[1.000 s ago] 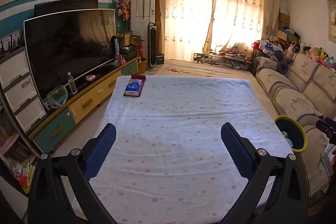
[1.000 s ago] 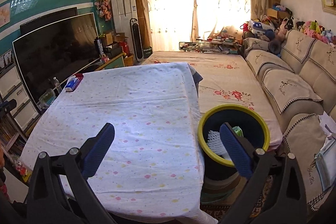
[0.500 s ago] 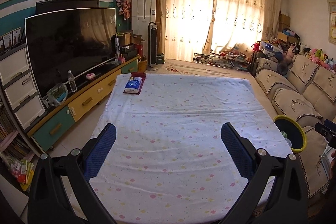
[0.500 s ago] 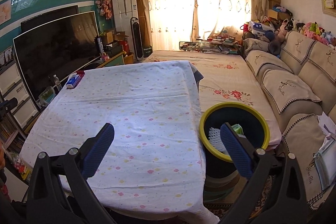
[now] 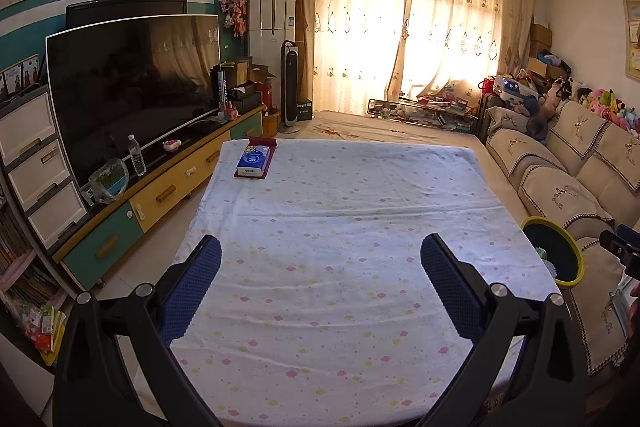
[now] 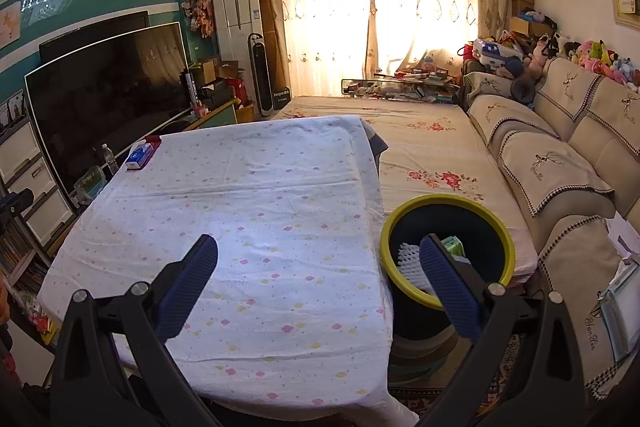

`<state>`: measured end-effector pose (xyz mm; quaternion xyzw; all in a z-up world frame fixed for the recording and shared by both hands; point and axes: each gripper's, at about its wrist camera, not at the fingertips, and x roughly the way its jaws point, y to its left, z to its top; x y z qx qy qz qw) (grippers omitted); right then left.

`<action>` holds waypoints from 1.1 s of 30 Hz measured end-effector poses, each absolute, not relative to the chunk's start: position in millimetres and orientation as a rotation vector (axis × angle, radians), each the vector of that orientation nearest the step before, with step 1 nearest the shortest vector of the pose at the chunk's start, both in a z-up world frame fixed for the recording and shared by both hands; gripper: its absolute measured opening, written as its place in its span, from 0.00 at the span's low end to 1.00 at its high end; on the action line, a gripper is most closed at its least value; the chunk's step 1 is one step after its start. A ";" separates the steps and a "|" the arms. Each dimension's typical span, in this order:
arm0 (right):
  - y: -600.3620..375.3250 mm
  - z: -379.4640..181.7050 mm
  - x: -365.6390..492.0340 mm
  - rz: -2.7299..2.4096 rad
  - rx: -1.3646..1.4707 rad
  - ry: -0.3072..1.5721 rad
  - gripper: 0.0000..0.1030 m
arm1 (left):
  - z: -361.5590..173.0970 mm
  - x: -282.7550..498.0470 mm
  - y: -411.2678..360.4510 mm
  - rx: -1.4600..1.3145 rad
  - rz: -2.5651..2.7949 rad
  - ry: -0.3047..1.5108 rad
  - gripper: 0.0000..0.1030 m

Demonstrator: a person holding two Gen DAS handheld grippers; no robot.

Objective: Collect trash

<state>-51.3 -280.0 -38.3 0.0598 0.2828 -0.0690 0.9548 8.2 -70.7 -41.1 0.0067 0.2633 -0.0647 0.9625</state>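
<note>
A dark trash bin with a yellow rim (image 6: 448,211) stands on the floor right of the table; it also shows in the left wrist view (image 5: 554,227). White foam netting (image 6: 408,259) and a green packet (image 6: 454,245) lie inside it. My left gripper (image 5: 320,259) is open and empty above the near part of the table's spotted white cloth (image 5: 344,227). My right gripper (image 6: 318,259) is open and empty over the table's near right edge, its right finger in front of the bin. A blue tissue pack (image 5: 254,161) lies at the table's far left corner.
A TV (image 5: 132,87) on a low yellow and teal cabinet (image 5: 160,195) runs along the left. A beige sofa (image 6: 560,167) lines the right wall. A floral-covered low platform (image 6: 424,143) lies beyond the table. White drawers (image 5: 36,167) stand at left.
Both grippers have drawn back and risen slightly, so more of the table's near edge shows. Both stay open and empty.
</note>
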 end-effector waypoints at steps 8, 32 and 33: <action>-282.9 -39.7 -51.4 -0.142 0.127 0.576 0.93 | -41.5 8.1 -71.8 0.015 -0.135 0.534 0.96; -286.2 -42.5 -48.1 -0.142 0.136 0.584 0.93 | -42.9 10.2 -75.7 0.029 -0.140 0.544 0.96; -286.2 -42.7 -48.0 -0.142 0.137 0.584 0.93 | -43.3 10.4 -75.9 0.028 -0.141 0.545 0.96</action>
